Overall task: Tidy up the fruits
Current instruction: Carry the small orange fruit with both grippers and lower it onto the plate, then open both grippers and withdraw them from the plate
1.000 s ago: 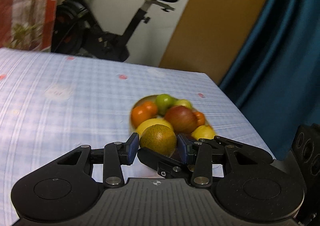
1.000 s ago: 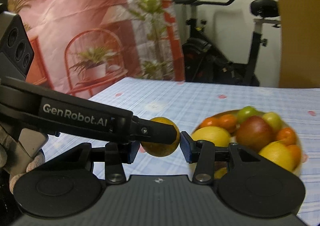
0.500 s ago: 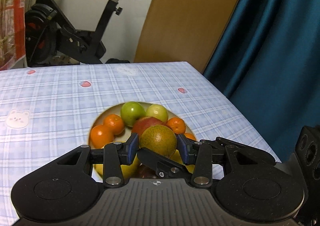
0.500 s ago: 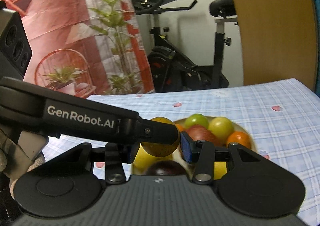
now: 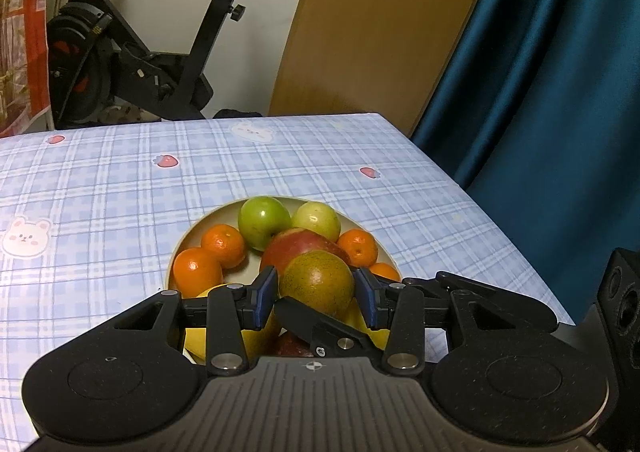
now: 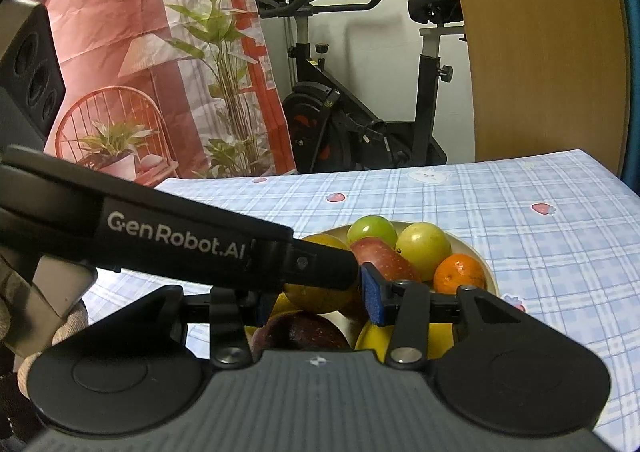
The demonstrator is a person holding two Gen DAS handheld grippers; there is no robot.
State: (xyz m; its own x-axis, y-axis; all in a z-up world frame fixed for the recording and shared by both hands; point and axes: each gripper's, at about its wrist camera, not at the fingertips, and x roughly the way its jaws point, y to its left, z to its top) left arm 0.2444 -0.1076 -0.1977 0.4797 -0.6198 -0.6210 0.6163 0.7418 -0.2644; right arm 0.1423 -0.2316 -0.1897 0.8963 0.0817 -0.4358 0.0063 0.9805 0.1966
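Brownish fruit (image 5: pixel 317 280) clamped between both left tongs (image 5: pixel 316 298) and right tongs (image 6: pixel 316 294), above bowl (image 5: pixel 192 236).

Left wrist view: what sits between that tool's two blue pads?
A round green-brown fruit, held above the cream bowl of fruit; a black finger of the right tool crosses beneath it, as the left wrist view shows.

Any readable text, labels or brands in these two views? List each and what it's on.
"GenRobot.AI": white lettering on the black body of the left hand-held gripper, which crosses the right wrist view.
Exercise bike: a small yellow sticker on the frame, too small to read.
Tablecloth: only bunny, bear and strawberry pictures, no words.
Nothing else legible in either view.
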